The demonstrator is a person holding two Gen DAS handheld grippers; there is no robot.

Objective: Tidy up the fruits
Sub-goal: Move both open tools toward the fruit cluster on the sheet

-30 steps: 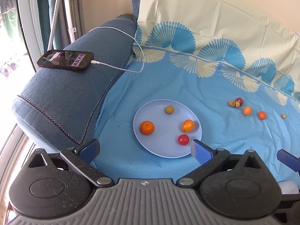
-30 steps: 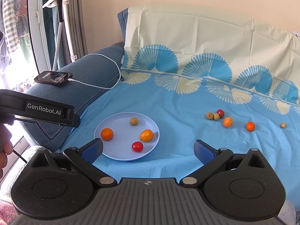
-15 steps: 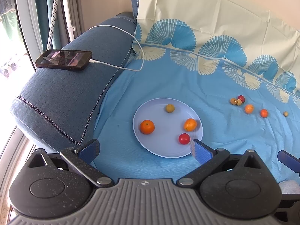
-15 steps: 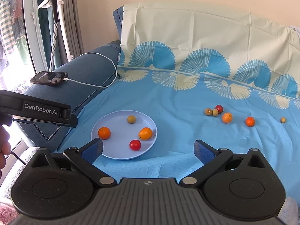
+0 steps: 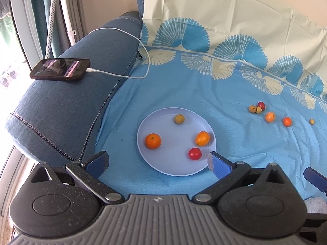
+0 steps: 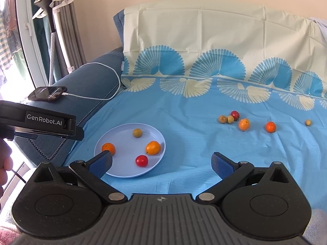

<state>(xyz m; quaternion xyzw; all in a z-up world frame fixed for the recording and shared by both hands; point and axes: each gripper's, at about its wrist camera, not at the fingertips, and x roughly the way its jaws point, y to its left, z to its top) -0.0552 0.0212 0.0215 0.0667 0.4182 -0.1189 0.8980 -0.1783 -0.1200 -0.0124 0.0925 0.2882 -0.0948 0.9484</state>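
Partly, the right tool (image 6: 161, 162) hides the tangerine (image 6: 108, 148).

left gripper (image 5: 157, 162): showing black speckled body, ribbed grey centre, blue pads, silver screws
right gripper (image 6: 161, 161): wearing matching finish
side housing: bearing white "GenRobot.AI" lettering

Plates: one, pale blue plate (image 5: 155, 168) (image 6: 114, 171); fruits on it: four — one tangerine (image 5: 153, 141) (image 6: 108, 148), one oval kumquat (image 5: 202, 138) (image 6: 152, 147), one red cherry tomato (image 5: 194, 153) (image 6: 141, 160), one brownish longan (image 5: 179, 119) (image 6: 137, 132); fruits loose on the blue sheet (image 5: 235, 143) (image 6: 194, 138): six — three small brownish, one dark red, two orange; fruit total: ten; phones: one (image 5: 60, 69) (image 6: 47, 93); white cables: one (image 5: 130, 61) (image 6: 102, 81); grippers: two.
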